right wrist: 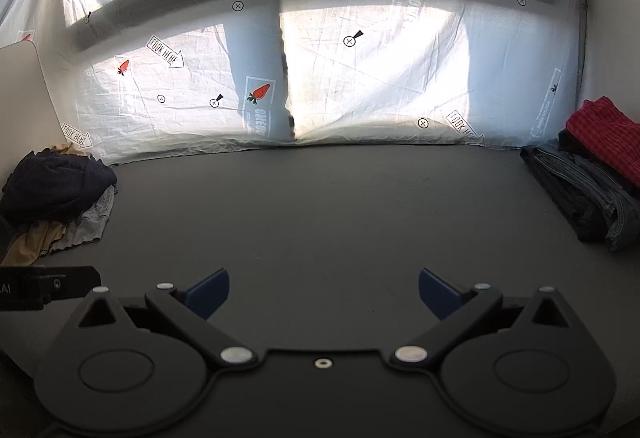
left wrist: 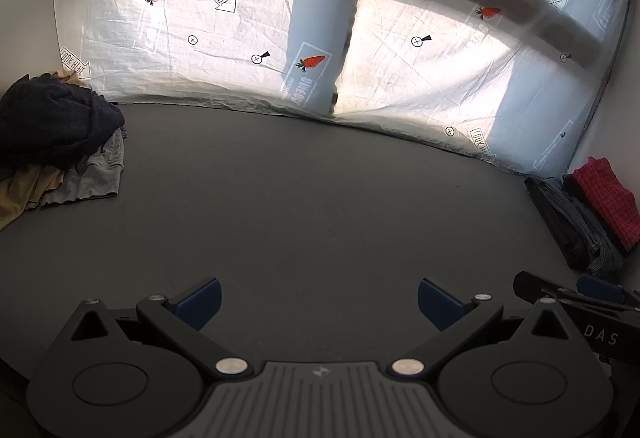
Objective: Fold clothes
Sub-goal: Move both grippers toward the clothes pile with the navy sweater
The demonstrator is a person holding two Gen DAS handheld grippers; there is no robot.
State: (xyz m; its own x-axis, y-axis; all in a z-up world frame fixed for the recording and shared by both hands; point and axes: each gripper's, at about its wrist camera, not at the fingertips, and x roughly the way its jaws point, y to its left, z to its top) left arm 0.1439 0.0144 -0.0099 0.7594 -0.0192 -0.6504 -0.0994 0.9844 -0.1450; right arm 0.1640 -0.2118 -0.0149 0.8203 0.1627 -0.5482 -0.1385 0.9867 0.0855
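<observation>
A heap of unfolded clothes (left wrist: pixel 52 130) lies at the far left of the dark table: a navy garment on top, grey and tan pieces under it; the right wrist view shows the same heap (right wrist: pixel 56 194). A folded stack (left wrist: pixel 592 214) with a red checked piece on dark denim sits at the far right, also seen as the stack (right wrist: pixel 592 182). My left gripper (left wrist: pixel 318 302) is open above bare table, holding nothing. My right gripper (right wrist: pixel 324 294) is open too, empty, beside the left one.
A white printed sheet (left wrist: pixel 360 50) with carrots and "LOOK HERE" arrows hangs behind the table (left wrist: pixel 300 198), backlit by a window. The right gripper's body (left wrist: pixel 576 294) shows at the left view's lower right; the left gripper's body (right wrist: pixel 44 286) shows at the right view's left edge.
</observation>
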